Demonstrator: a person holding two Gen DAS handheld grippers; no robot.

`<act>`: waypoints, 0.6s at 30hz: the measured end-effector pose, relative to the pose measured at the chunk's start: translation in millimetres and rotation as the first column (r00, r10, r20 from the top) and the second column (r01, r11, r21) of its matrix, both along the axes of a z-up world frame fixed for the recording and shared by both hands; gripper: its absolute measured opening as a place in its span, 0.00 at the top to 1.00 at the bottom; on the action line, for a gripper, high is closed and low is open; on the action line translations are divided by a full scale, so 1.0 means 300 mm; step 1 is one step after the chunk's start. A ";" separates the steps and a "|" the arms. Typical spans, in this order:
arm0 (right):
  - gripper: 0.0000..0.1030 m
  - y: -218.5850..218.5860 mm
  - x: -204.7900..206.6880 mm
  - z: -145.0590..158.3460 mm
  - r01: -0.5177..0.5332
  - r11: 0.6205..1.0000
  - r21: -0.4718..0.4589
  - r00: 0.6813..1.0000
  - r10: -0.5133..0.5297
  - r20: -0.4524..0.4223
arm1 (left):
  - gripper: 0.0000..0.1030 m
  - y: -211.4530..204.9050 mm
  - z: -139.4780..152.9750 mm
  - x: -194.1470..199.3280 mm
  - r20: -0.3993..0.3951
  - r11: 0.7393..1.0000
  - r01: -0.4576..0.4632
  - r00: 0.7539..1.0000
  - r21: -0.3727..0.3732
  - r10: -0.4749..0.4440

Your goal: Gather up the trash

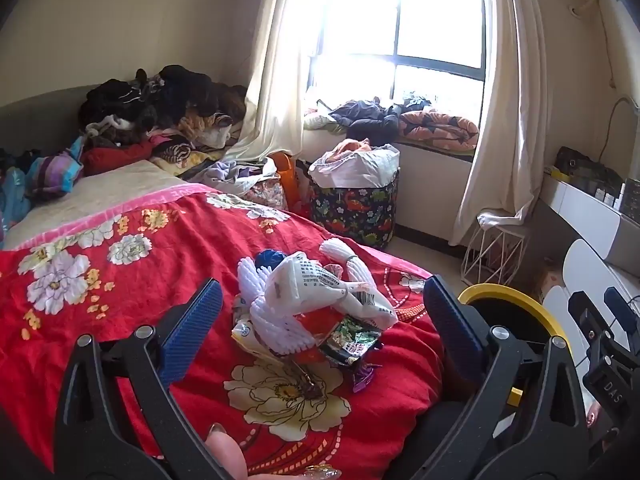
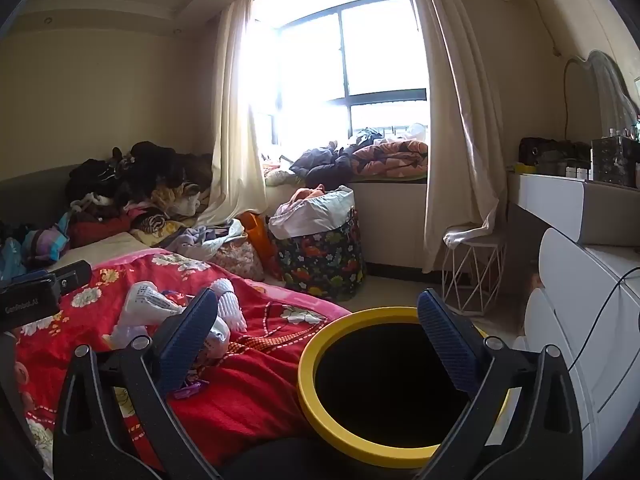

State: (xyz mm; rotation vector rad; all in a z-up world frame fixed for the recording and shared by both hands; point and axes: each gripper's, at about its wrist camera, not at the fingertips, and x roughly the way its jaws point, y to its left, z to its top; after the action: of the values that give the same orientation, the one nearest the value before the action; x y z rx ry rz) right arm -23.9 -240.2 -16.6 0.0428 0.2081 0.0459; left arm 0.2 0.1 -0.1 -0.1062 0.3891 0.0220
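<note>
Sunlight is flooding a cluttered bedroom, and a red floral quilt (image 1: pixel 120 280) is spreading under both tools. Risk first: the trash pile (image 1: pixel 312 312) is sitting loose and tangled, foam netting, a crumpled printed bag and small wrappers, so a pinch is likely lifting only one piece while the others are sliding off. The left gripper (image 1: pixel 322 320) is standing wide apart, empty, the pile lying just ahead between its fingers. The right gripper (image 2: pixel 318 340) is gaping too, hovering over the yellow-rimmed bin (image 2: pixel 320 344), with the pile off to its left.
</note>
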 end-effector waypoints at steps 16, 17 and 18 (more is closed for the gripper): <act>0.06 -0.002 -0.003 0.005 0.008 1.000 -0.007 1.000 -0.008 0.000 | 0.10 -0.017 0.003 -0.001 -0.001 1.000 0.025 1.000 0.004 -0.025; 0.06 -0.004 -0.004 0.006 0.008 1.000 -0.006 1.000 -0.008 -0.001 | 0.10 -0.016 0.000 -0.002 0.002 1.000 0.024 1.000 0.005 -0.024; 0.06 -0.007 -0.005 0.007 0.009 1.000 -0.005 1.000 -0.009 -0.002 | 0.10 -0.016 0.000 -0.003 0.003 1.000 0.024 1.000 0.004 -0.024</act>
State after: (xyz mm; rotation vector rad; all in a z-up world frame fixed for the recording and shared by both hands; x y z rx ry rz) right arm -25.3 -242.3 -14.4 0.0392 0.2096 0.0363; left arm -0.6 -4.8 0.0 -0.0973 0.3875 -0.0006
